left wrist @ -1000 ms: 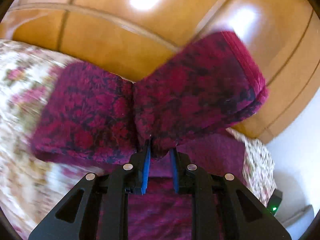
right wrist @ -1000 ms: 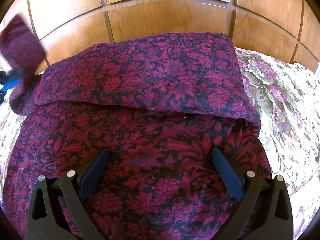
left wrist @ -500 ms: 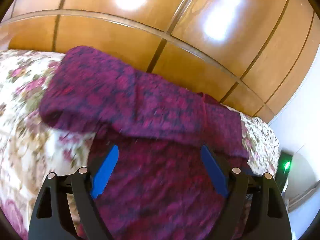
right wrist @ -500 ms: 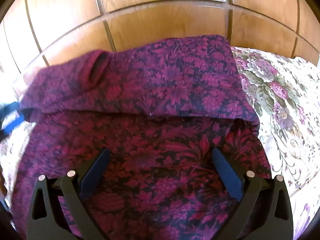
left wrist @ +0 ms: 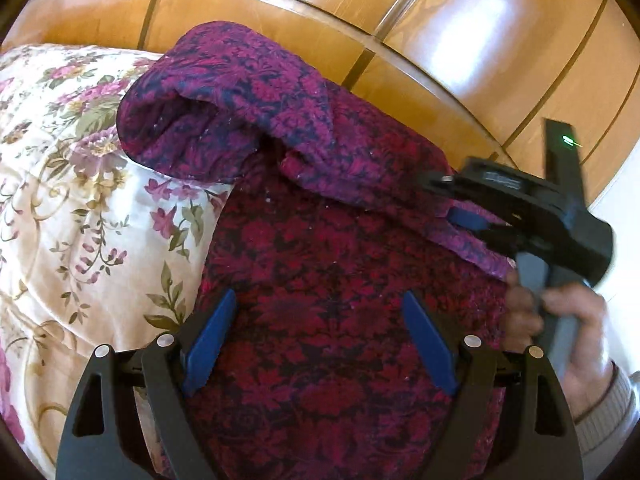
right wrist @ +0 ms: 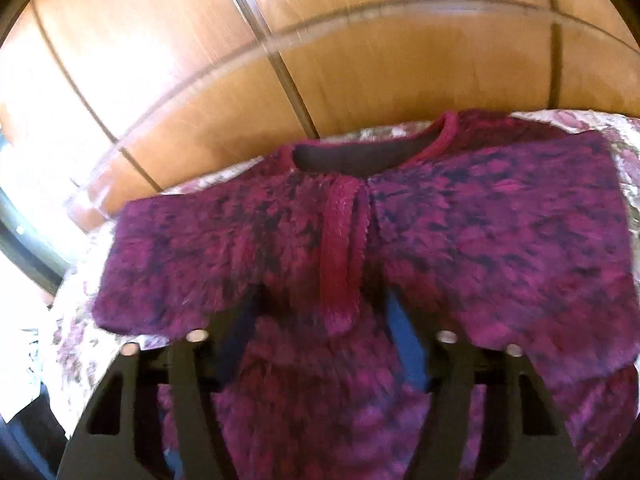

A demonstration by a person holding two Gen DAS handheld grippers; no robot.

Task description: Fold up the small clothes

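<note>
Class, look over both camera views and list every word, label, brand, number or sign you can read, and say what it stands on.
No text can be read in either view.
A small pale label sits on top of the right gripper: too small and blurred to read.
The garment, the bedspread and the wooden panels carry no writing.

Left claw (left wrist: 316,340) agape; right claw (right wrist: 320,328) partly hidden.
</note>
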